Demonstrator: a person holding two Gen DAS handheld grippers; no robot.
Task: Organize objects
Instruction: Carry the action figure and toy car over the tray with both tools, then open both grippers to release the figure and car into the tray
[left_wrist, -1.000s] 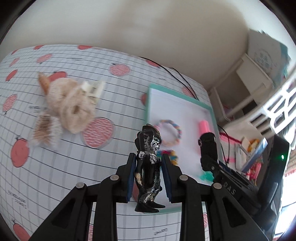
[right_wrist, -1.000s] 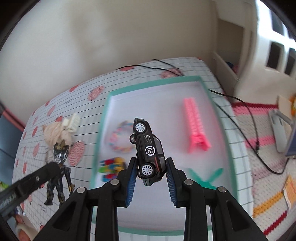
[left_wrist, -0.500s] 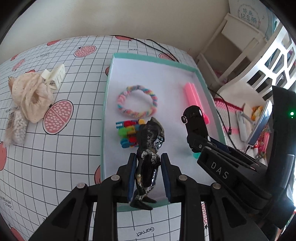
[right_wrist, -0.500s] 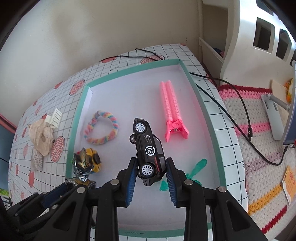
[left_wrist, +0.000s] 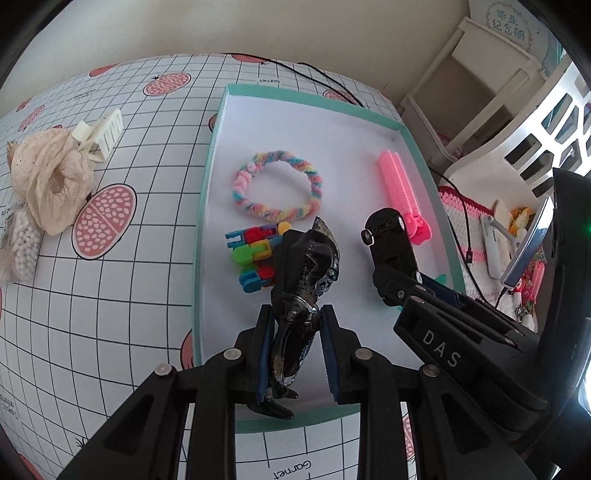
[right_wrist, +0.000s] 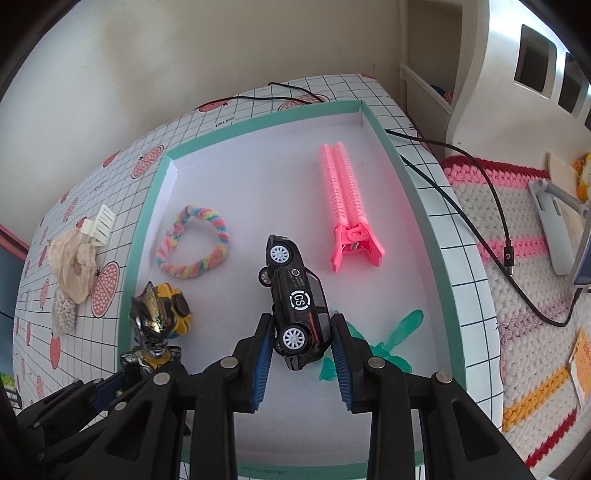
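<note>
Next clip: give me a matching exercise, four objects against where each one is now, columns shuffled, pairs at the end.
1. toy car
2. figure
3. pink clip
4. white clip

a. on the tablecloth, outside the tray
b. in the left gripper
c. lying in the tray
d. in the right gripper

Pairs: 1-d, 2-b, 3-c, 4-a

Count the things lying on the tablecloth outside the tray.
3, all left of the tray: a white clip, a beige cloth touching it, and a bag of white beads nearer the camera. More may lie out of view.
</note>
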